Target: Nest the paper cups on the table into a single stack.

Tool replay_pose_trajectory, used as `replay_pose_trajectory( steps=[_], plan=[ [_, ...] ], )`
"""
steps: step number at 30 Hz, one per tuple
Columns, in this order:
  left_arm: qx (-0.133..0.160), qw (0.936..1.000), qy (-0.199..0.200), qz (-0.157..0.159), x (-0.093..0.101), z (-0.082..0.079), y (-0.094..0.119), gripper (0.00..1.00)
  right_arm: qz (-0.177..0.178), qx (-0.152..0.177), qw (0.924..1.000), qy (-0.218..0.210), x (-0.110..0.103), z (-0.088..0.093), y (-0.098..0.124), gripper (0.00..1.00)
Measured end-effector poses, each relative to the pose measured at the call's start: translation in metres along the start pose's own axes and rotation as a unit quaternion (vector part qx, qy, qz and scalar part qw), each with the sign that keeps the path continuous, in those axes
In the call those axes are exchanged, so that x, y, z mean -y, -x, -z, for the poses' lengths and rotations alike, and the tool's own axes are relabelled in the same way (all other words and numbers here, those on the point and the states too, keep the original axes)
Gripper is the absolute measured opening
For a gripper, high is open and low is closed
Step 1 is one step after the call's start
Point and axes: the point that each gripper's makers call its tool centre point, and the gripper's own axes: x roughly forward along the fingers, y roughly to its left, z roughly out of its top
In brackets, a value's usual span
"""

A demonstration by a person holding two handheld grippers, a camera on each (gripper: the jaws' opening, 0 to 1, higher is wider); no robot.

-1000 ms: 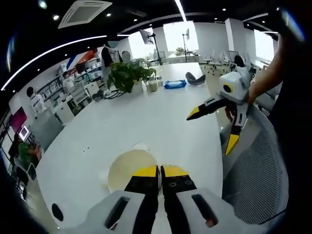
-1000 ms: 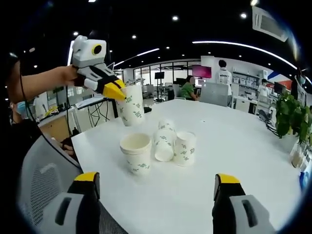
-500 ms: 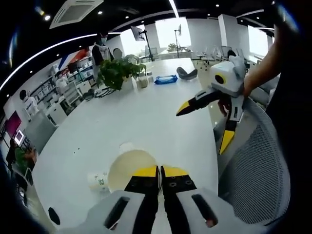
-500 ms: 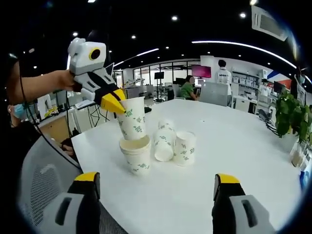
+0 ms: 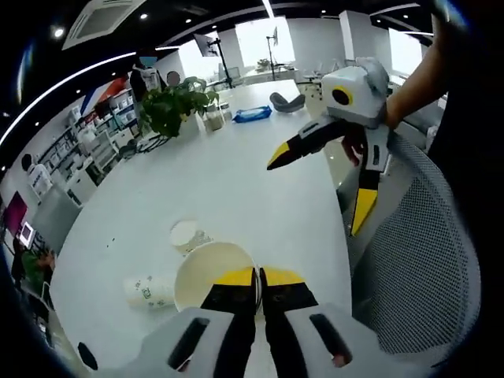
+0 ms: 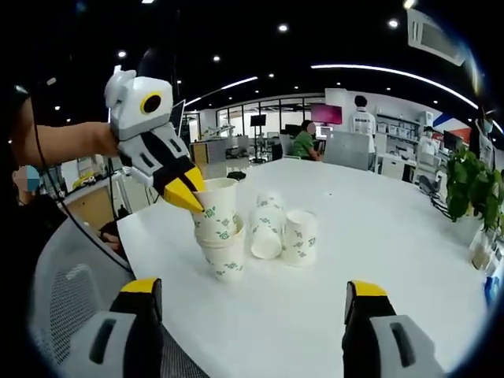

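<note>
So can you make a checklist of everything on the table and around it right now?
Surface: white table, bare near the edge.
Job's things: held cup partly nested in the stack; a tipped cup and an upside-down cup beside it.
Clutter: plant, blue packet at the far end.
Tools: left tool shut on the held cup's rim; right tool open, empty.
Cables: nothing seen.
Surroundings: mesh chair, office with people at desks.
</note>
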Motion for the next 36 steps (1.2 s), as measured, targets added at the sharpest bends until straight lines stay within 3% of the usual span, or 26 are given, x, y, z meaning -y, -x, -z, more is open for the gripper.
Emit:
replay_pose_trajectory(
  steps=[18,30,36],
  plan=[
    [-0.016,0.9993,0.028,0.018,0.005,0.024,-0.029,0.00,0.000,-0.005,1.0000,-0.002,0.000,0.002,-0.001,0.97],
    [-0.013,0.9991,0.031,0.026,0.007,0.017,-0.019,0.03,0.001,-0.007,1.0000,-0.003,0.003,0.004,-0.001,0.97],
    [-0.016,0.9991,0.029,0.029,0.008,0.020,-0.016,0.00,-0.001,-0.011,0.9999,-0.001,0.000,0.004,-0.001,0.96]
  ],
)
